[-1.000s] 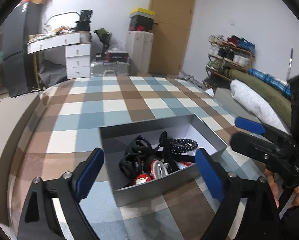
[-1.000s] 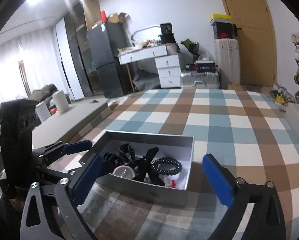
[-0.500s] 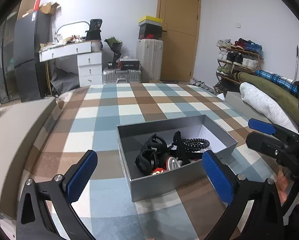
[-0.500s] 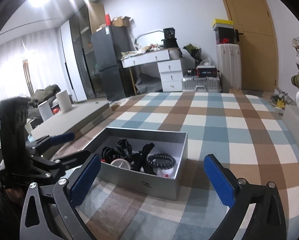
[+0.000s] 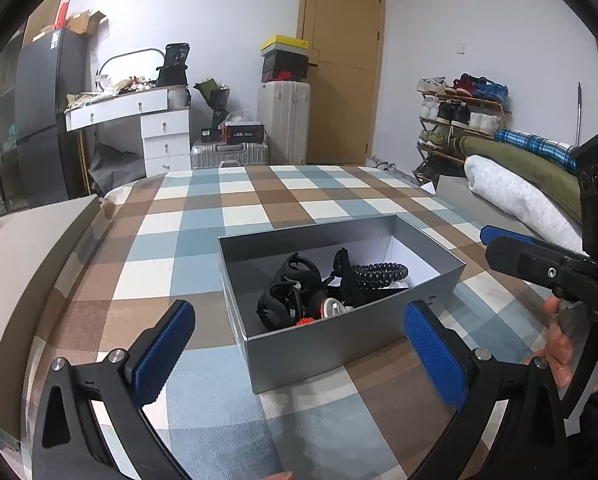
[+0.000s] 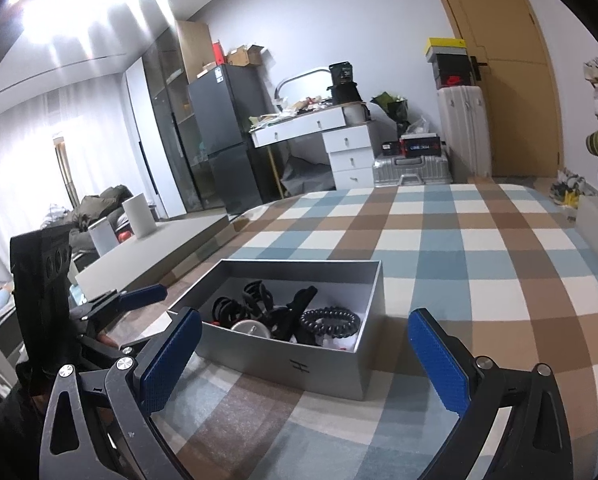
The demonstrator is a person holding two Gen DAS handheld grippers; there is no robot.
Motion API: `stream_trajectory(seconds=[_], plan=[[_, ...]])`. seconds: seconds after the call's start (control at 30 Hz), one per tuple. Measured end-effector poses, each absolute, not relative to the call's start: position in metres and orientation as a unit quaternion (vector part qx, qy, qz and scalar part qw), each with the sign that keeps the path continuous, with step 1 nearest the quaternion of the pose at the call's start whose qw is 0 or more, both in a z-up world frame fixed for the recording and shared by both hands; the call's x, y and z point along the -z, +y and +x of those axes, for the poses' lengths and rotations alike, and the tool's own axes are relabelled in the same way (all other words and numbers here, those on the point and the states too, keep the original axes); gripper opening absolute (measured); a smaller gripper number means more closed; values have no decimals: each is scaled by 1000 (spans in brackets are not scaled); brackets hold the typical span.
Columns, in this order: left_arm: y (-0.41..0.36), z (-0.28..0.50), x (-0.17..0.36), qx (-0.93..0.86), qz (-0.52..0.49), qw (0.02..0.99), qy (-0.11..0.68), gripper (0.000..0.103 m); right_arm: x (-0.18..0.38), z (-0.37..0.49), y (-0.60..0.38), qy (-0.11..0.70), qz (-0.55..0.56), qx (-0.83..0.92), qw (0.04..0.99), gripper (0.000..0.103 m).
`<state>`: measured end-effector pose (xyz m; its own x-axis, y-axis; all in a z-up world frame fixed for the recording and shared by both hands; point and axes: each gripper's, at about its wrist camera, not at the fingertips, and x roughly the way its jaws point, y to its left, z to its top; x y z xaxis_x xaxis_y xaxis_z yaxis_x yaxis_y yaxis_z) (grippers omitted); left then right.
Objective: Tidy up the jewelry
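Pale walls enclose the room, with a tan wooden door at the far end. Beside the door stands a white suitcase topped with stacked shoeboxes. A cluttered white desk with drawers sits next to a dark fridge. A shoe rack lines the right wall. Bright ceiling light glares overhead, and sheer curtains glow on the left. A blue, brown and white checked cloth covers the foreground surface.
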<state>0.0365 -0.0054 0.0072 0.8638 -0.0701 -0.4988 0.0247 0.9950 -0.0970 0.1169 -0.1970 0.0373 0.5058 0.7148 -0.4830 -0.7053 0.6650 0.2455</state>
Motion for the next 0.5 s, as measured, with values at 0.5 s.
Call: stream_trajectory(seconds=[0.5], plan=[[1,39,-5,21,-65,962,264,102,-28,123,-207,297,56,-428,852,103]])
